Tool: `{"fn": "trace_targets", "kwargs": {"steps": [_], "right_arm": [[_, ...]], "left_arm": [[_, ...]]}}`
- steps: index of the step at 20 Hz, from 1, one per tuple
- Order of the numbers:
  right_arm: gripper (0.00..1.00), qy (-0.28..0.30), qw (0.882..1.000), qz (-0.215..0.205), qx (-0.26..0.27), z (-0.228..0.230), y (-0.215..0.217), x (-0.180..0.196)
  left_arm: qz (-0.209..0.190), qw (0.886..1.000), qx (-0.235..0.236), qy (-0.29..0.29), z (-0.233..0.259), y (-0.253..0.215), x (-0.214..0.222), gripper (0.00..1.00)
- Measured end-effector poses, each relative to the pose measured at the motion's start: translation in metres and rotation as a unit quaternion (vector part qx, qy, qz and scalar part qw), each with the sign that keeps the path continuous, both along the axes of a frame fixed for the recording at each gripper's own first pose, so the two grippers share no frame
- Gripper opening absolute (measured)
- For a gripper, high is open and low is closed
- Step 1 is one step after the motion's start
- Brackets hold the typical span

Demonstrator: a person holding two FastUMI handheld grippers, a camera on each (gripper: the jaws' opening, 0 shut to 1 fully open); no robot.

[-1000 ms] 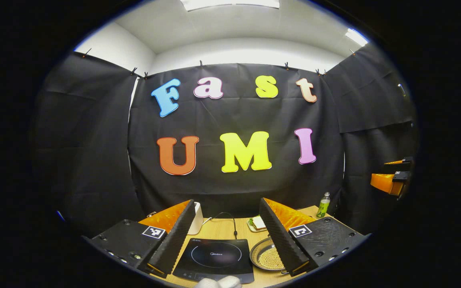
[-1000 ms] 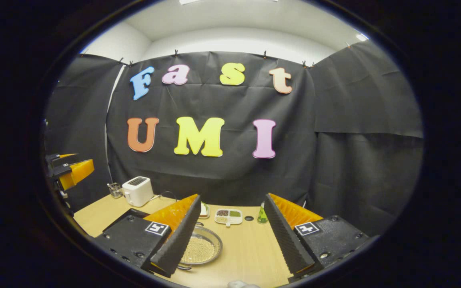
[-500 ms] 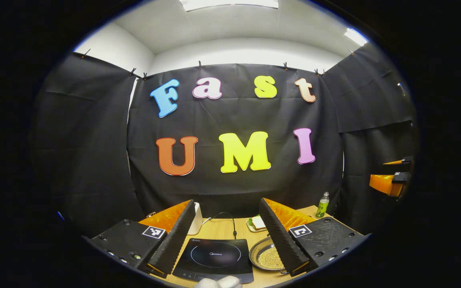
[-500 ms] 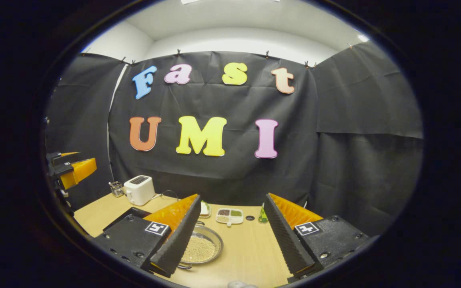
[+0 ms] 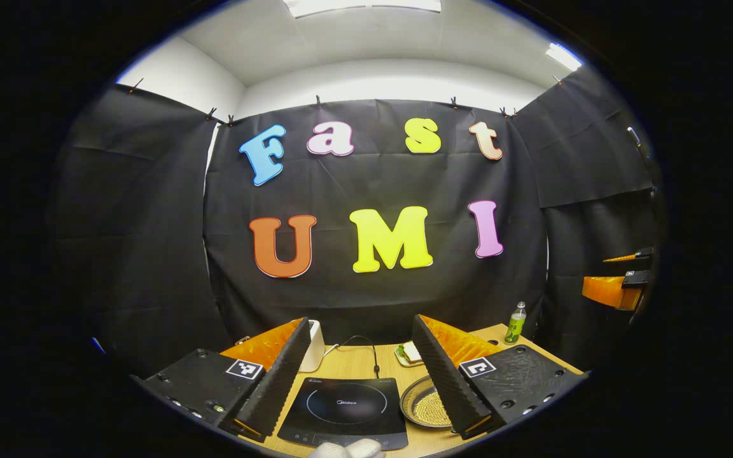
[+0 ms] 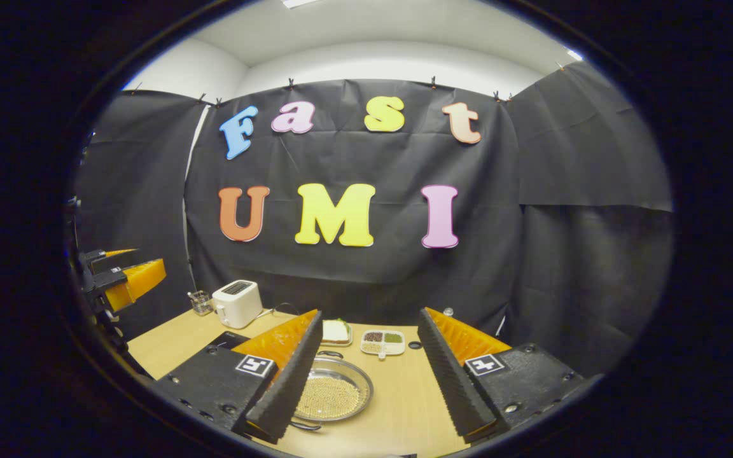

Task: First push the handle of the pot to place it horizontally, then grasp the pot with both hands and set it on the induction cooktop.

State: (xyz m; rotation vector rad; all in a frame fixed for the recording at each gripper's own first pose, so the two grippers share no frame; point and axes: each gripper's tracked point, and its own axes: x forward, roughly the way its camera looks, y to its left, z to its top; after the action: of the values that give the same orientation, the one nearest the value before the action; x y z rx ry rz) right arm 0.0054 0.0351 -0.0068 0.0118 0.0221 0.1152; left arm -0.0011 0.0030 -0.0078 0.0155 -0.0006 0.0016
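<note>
The pot (image 6: pixel 335 395) is a shallow silver pan filled with small pale beads, standing on the wooden table (image 6: pixel 398 407) just past my right gripper's left finger. Small loop handles show at its near edge (image 6: pixel 306 426) and far edge (image 6: pixel 330 354). My right gripper (image 6: pixel 369 313) is open above the table with nothing between its fingers. In the left gripper view the black induction cooktop (image 5: pixel 341 407) lies between the fingers of my open left gripper (image 5: pixel 361 320). There the pot (image 5: pixel 427 407) stands right of the cooktop, partly hidden by the right finger.
A white toaster (image 6: pixel 237 303) and a glass cup (image 6: pixel 201 303) stand at the back left. A sandwich plate (image 6: pixel 336 332) and a compartment dish (image 6: pixel 384 342) lie behind the pot. A green bottle (image 5: pixel 516 323) stands at the back right. A gloved hand (image 5: pixel 346 448) shows at the bottom.
The right gripper has swung a little to the left and tipped down, so the pot sits more between its fingers. The left gripper has barely moved. Both stay open.
</note>
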Motion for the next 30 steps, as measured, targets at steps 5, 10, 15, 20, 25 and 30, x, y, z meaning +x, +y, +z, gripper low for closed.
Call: {"fn": "trace_targets", "kwargs": {"steps": [5, 10, 15, 20, 25, 30], "right_arm": [[0.47, 0.037, 0.997, 0.062, 0.001, -0.014, 0.037, 0.007], [0.04, 0.081, 0.991, 0.103, -0.013, -0.046, 0.069, 0.021], [0.04, 0.152, 0.976, 0.158, -0.008, -0.097, 0.11, 0.027], [0.04, 0.211, 0.959, 0.185, -0.036, -0.155, 0.14, 0.031], [0.04, 0.28, 0.936, 0.205, -0.055, -0.221, 0.163, 0.026], [0.04, 0.344, 0.912, 0.212, -0.066, -0.283, 0.177, 0.018]], "left_arm": [[0.006, 1.0, -0.003, -0.003, -0.003, 0.008, 0.0, 0.96], [0.013, 1.0, -0.002, -0.001, -0.009, 0.017, 0.003, 0.96], [0.026, 1.0, -0.008, 0.004, -0.017, 0.031, 0.002, 0.96], [0.041, 0.999, -0.015, 0.008, -0.025, 0.043, 0.002, 0.96], [0.052, 0.998, -0.018, 0.016, -0.033, 0.055, 0.004, 0.96], [0.058, 0.998, -0.018, 0.019, -0.036, 0.059, 0.001, 0.96]]}}
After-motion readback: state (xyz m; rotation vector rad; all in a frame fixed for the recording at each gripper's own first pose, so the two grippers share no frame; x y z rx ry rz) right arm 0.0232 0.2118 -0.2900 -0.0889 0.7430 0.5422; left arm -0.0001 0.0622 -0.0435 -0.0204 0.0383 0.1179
